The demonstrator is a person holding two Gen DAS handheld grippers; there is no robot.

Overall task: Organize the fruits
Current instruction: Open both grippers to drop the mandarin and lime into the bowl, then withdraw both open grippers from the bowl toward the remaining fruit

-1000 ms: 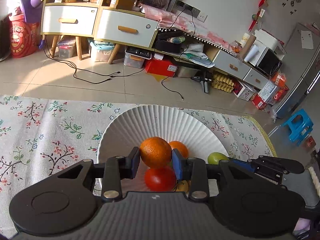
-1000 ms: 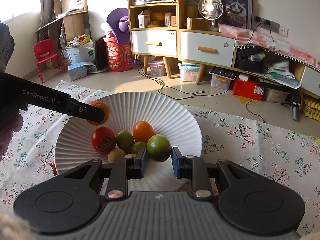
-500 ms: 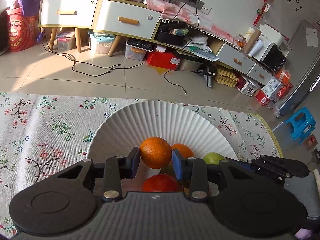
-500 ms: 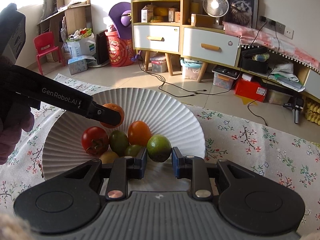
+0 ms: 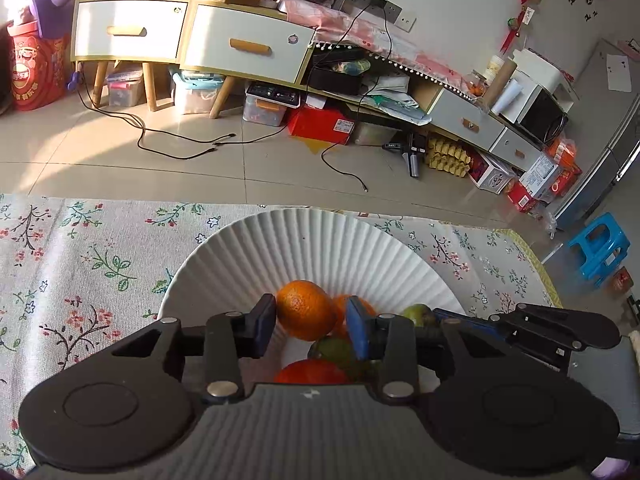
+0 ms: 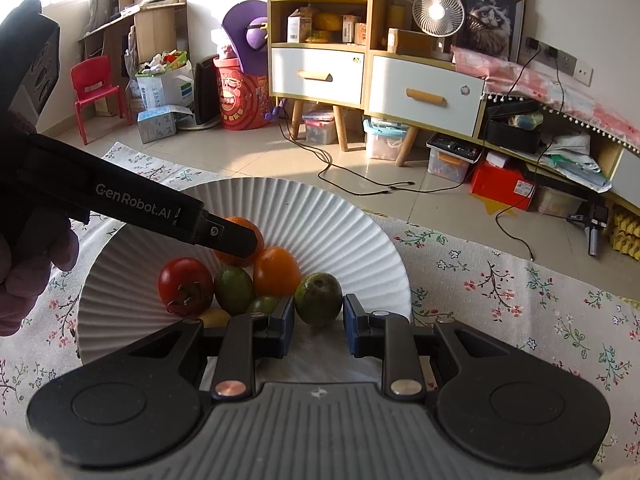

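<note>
The left gripper [image 5: 311, 330] jaws have just been opening, with the orange [image 5: 306, 310] sitting loose between them. The right gripper [image 6: 319, 326] jaws are gripping a green fruit [image 6: 319, 299] over the plate [image 6: 340, 236].

- A beige tiled floor [image 6: 248, 160] is lit by sunlight, and black cables [image 5: 180, 144] are laid across it.
- A wooden cabinet with white drawers [image 6: 424, 92] is placed at the far wall.
- A red chair [image 6: 96, 88] is seen far left.
- A blue stool [image 5: 598, 248] is seen at the right.
</note>
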